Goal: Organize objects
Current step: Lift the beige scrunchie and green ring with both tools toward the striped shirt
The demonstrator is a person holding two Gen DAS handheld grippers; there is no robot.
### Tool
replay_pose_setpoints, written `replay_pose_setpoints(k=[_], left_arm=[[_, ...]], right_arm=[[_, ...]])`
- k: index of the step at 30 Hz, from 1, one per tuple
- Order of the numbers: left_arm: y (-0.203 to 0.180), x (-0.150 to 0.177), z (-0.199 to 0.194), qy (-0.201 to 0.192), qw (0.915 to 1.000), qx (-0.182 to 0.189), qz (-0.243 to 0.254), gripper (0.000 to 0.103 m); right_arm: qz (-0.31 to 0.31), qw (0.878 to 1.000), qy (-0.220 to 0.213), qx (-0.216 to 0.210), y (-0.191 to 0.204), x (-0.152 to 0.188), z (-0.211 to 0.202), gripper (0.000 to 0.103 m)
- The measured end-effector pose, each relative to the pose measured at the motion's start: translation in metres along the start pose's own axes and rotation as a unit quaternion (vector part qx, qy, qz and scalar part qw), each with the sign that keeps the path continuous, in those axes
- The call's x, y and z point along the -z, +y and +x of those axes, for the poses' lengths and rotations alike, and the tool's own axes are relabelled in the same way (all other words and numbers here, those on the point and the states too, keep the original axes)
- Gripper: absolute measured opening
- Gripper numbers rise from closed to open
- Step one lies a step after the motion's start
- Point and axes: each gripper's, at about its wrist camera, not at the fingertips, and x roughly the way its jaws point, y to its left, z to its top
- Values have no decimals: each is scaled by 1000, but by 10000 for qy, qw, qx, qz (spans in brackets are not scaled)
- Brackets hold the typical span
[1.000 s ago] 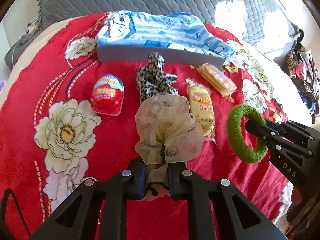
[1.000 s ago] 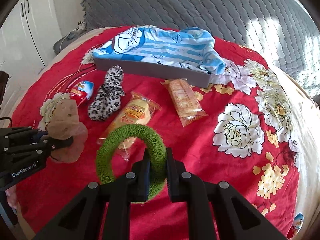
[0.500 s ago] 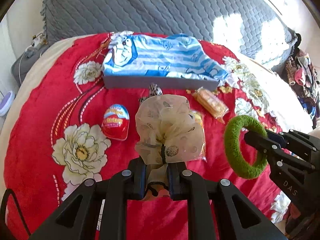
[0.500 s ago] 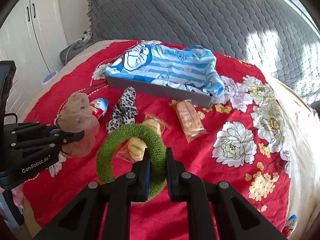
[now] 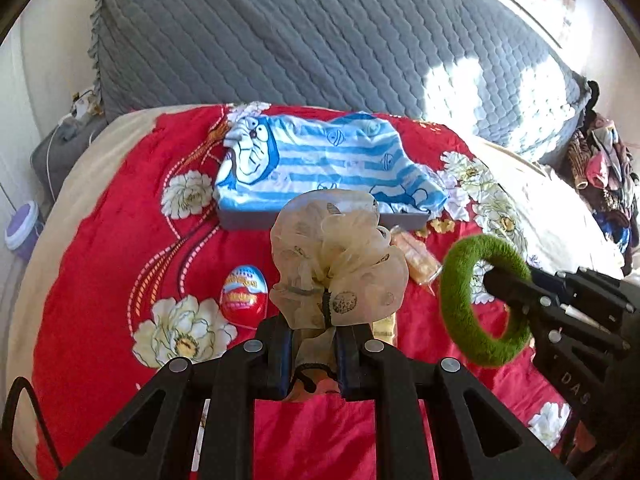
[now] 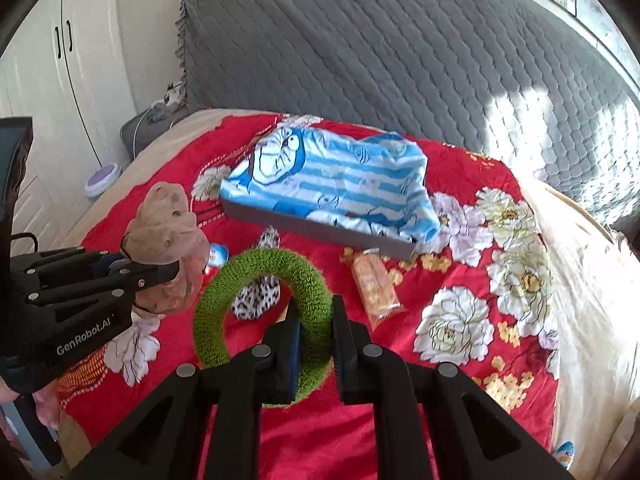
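Both grippers have risen since the earlier frame: the bed items now sit lower and smaller in each view, and the grey quilted headboard (image 5: pixel 320 40) fills more of the picture.

I hold the cream scrunchie (image 5: pixel 340 272) in the left gripper (image 5: pixel 316 356), jaws clenched on its gathered lower folds. It is sheer fabric over an elastic core: very light, soft, non-fragile, and it balloons above the jaws. I judge the bunched centre to be the correct hold; a loose outer ruffle would slip out.

I hold the green fuzzy ring (image 6: pixel 260 312) in the right gripper (image 6: pixel 316 356), jaws clamped across one section of its band. It keeps its hoop shape when lifted clear, so I judge it light and springy with a grippy pile. Any section of the band is a usable hold.

Both items hang above the red floral bedspread (image 6: pixel 460 360), touching nothing else.

The likely destination is the grey tray (image 6: pixel 320 228), lined with a blue striped cartoon cloth (image 6: pixel 332 184), at the far side of the bedspread.

Between the grippers and the tray lie:
- a leopard-print scrunchie (image 6: pixel 256 296);
- a red egg-shaped toy (image 5: pixel 243 296);
- a wrapped biscuit pack (image 6: pixel 374 288).

These are low obstacles; I judge the present height sufficient to pass over them. The two grippers sit near each other, so a simultaneous approach to the tray risks contact between them.
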Motion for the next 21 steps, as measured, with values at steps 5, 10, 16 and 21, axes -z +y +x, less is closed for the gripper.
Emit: replay_pose_setpoints(k=[5, 10, 16, 21], left_arm=[[1, -10, -8, -32, 10000, -41, 22, 17], [-2, -16, -15, -88, 9999, -39, 39, 17], [-2, -25, -19, -31, 10000, 84, -43, 17], [0, -38, -22, 6, 9998, 106, -152, 17]], right_arm=[[21, 9999, -89, 75, -1, -14, -6, 14], [-4, 9998, -122, 129, -2, -23, -12, 14], [-59, 9997, -152, 180, -3, -34, -19, 14], [-42, 9997, -172, 161, -4, -43, -24, 14]])
